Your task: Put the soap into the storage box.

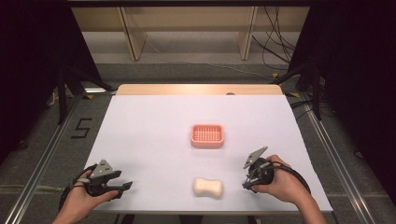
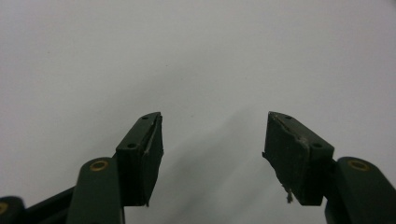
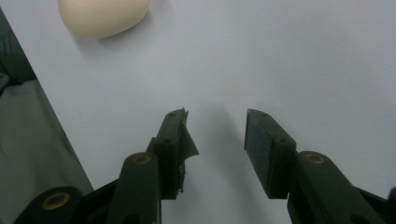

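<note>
The soap [image 1: 208, 187] is lying on the white bench [image 1: 149, 140] near the near edge, between the 2 tongs and well apart from both. It is a cream, waisted bar, lying flat with its long side running left to right.

The pink dish [image 1: 207, 136] is sitting farther back, near the middle of the bench, straight beyond the soap and apart from it. Its ribbed floor is bare.

The right tongs [image 1: 248, 185] are resting at the near right, held in the right hand [image 1: 280, 182], pointing toward the soap. In the right gripper view their jaws are standing apart with nothing between them, over bare bench, and the soap [image 3: 103, 16] is showing at the top left, clear of the tips. Torn padding is hanging from 1 jaw.

The left tongs [image 1: 125, 185] are lying at the near left in the left hand [image 1: 84, 196], pointing right toward the soap. In the left gripper view their jaws are standing wide apart, holding nothing, with plain white bench [image 2: 196, 60] ahead.
</note>
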### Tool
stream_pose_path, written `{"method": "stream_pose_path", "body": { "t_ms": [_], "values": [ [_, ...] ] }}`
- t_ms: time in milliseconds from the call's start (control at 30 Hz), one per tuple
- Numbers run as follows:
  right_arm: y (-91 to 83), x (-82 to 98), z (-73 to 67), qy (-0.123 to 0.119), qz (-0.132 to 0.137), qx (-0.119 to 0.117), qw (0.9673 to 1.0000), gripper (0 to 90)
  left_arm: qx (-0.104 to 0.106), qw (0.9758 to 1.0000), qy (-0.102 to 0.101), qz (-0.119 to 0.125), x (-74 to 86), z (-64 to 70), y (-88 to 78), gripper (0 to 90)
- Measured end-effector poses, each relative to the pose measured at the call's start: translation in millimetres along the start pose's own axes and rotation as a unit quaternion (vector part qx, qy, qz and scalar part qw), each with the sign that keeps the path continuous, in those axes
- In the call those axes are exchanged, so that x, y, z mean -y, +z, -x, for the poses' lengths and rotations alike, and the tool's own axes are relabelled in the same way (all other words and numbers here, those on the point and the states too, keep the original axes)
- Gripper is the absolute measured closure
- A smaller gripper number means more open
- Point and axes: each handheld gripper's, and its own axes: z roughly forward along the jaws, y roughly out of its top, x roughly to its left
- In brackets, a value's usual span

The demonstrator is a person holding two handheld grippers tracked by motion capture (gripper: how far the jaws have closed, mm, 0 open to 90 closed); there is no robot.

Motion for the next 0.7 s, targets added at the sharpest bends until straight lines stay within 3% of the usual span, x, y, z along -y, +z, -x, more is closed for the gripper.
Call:
{"method": "stream_pose_path", "body": {
  "t_ms": [33,67,100,200,233,267,367,400,467,500,533,567,667,700],
  "values": [
    [-0.3,-1.6,-1.6,-0.007,-0.008,0.001,0.9999,57.9,-0.004,1.0000,0.006,0.000,-0.3,-0.3,1.3,36.8],
    [-0.8,-3.5,-2.4,-0.020,-0.015,-0.003,0.9997,57.0,-0.002,0.9998,-0.012,0.017,-0.2,2.7,3.6,36.8],
    [-1.7,-5.8,-5.3,-0.021,-0.024,-0.001,0.9995,56.2,0.002,1.0000,0.000,0.003,-0.5,1.7,2.2,36.8],
    [-6.3,-14.3,-10.2,-0.032,-0.035,0.010,0.9988,53.4,0.001,0.9999,0.012,0.003,-1.0,2.2,2.0,36.9],
    [-8.2,-17.8,-11.2,-0.041,-0.038,0.015,0.9984,51.8,0.002,1.0000,0.003,0.001,-0.3,3.4,3.5,36.9],
    [-9.7,-21.0,-12.4,-0.048,-0.040,0.010,0.9980,51.2,0.001,0.9998,-0.010,0.017,0.6,6.0,5.7,37.0],
    [-11.7,-32.2,-19.3,-0.074,-0.055,-0.001,0.9957,49.5,0.005,0.9999,0.010,-0.001,0.9,4.5,4.1,37.2],
    [-11.7,-32.2,-19.3,-0.074,-0.055,-0.001,0.9957,49.5,0.005,0.9999,0.010,-0.001,0.9,4.5,4.1,37.2],
    [-11.9,-43.1,-24.6,-0.096,-0.064,-0.005,0.9933,49.7,0.006,0.9999,0.011,0.003,-0.2,5.0,3.6,37.2],
    [-11.9,-45.9,-27.1,-0.092,-0.068,-0.003,0.9934,49.7,0.004,0.9997,0.025,-0.004,-1.2,3.3,2.3,37.2],
    [-11.0,-49.6,-27.9,-0.105,-0.072,-0.007,0.9918,49.7,0.004,0.9997,0.025,-0.004,-1.2,3.3,2.3,37.2],
    [-10.5,-52.0,-29.0,-0.108,-0.072,-0.004,0.9915,49.7,0.006,0.9999,0.011,0.002,-0.1,4.9,3.8,37.2],
    [-9.9,-58.3,-30.8,-0.114,-0.088,0.003,0.9895,49.2,0.005,0.9999,0.013,0.000,0.3,4.0,4.3,37.2],
    [-8.2,-60.9,-30.1,-0.127,-0.084,0.001,0.9883,48.7,0.002,0.9997,0.022,0.000,-0.2,3.0,3.7,37.2]
  ]
}}
